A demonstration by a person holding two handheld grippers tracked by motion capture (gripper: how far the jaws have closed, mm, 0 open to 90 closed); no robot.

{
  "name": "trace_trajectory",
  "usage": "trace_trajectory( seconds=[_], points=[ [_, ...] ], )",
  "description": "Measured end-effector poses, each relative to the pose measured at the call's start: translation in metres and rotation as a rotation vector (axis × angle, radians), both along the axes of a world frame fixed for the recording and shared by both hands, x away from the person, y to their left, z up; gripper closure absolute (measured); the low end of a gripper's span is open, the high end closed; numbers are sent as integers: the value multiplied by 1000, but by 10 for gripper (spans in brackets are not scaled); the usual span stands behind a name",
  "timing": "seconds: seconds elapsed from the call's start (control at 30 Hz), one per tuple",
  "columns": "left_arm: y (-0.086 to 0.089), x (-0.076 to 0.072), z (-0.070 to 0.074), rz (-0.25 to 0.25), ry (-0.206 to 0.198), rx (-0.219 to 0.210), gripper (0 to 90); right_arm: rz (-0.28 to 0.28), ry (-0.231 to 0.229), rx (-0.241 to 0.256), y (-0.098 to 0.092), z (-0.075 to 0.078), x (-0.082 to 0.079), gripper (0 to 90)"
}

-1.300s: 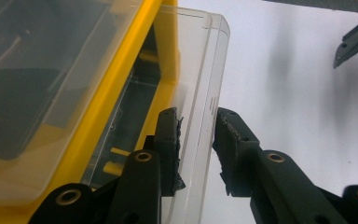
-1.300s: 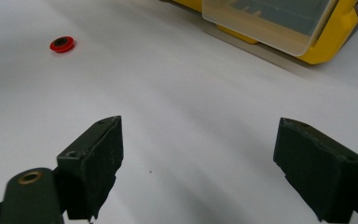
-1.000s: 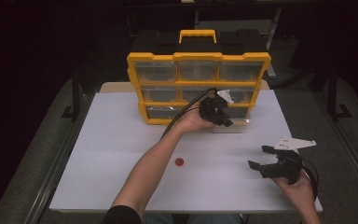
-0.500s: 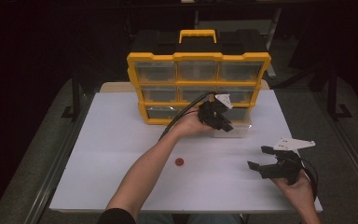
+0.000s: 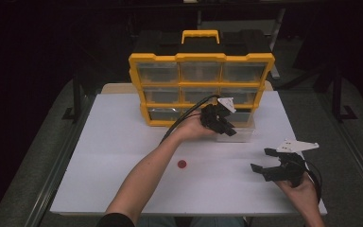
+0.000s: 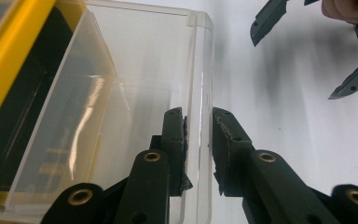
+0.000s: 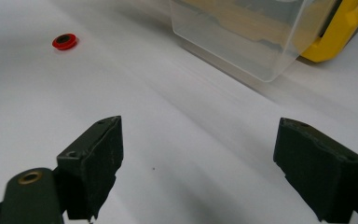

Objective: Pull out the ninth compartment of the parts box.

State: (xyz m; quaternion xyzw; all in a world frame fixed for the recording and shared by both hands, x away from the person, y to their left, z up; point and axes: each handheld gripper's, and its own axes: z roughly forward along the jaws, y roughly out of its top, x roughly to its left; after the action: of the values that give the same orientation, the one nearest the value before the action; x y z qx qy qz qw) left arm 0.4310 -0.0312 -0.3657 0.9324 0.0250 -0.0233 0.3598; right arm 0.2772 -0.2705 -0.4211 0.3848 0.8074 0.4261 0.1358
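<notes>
A yellow organizer (image 5: 201, 59) with clear drawers stands at the back of the white table (image 5: 118, 142). Its bottom-right clear drawer (image 5: 240, 135) is pulled partway out onto the table. My left gripper (image 5: 229, 130) is shut on that drawer's front wall; in the left gripper view the jaws (image 6: 198, 116) straddle the thin clear wall of the drawer (image 6: 135, 70), which looks empty. My right gripper (image 5: 260, 159) hovers open near the front right, nothing between its jaws (image 7: 199, 128). A small red ring (image 5: 182, 164) lies on the table, left of it (image 7: 64, 41).
The organizer's black top and yellow handle (image 5: 200, 35) rise behind the drawers. The table's front edge runs close under my right hand, and dark floor surrounds the table. The right gripper (image 6: 293, 69) shows open at the top right of the left gripper view.
My left gripper has drawn slightly toward me with the clear drawer, which now sticks out a little farther. The right gripper has barely moved.
</notes>
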Motion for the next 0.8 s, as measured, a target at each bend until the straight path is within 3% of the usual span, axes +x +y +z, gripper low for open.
trace_trajectory(
  seconds=[0.7, 0.8],
  points=[
    [1, -4, -2, 3, 7, -17, 758, 4, 5, -3, 2, -1, 1, 149],
    [1, -4, -1, 14, 12, -35, 732, 6, 5, -5, 2, -1, 0, 149]
  ],
)
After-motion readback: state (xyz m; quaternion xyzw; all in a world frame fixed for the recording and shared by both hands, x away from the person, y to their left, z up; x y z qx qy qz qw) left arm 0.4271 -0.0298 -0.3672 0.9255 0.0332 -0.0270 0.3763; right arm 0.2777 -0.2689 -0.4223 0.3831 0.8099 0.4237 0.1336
